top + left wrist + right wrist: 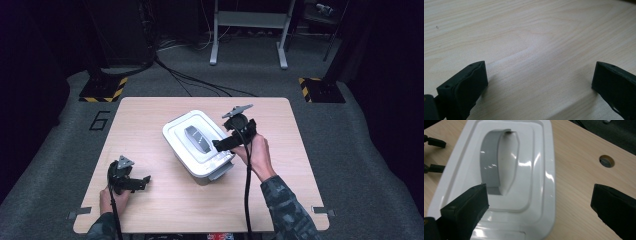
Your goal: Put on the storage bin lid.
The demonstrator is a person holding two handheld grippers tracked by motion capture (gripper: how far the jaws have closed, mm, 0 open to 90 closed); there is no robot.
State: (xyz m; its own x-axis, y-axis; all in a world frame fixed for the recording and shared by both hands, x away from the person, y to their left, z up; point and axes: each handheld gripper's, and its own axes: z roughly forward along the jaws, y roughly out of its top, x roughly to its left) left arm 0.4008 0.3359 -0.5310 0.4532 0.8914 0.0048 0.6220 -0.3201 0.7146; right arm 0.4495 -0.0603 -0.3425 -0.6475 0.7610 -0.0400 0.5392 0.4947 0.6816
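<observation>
A white plastic box (197, 142) with its lid on stands at an angle in the middle of the wooden table (150, 115). A grey handle (196, 138) lies folded into the lid's recess. My right gripper (223, 144) hovers at the box's right side. In the right gripper view its jaws stand wide apart (539, 205), one over the lid (536, 170) near the handle (490, 162), the other over bare wood, pressing on nothing. My left gripper (142, 182) rests near the front left of the table, open (539, 82) over bare wood.
A round hole (606, 161) is cut into the tabletop beside the box. Beyond the table's far edge, grey frame legs (248, 30), cables and two hazard-striped bases (102, 90) stand on the carpet. A figure 6 (100, 120) marks the floor at left.
</observation>
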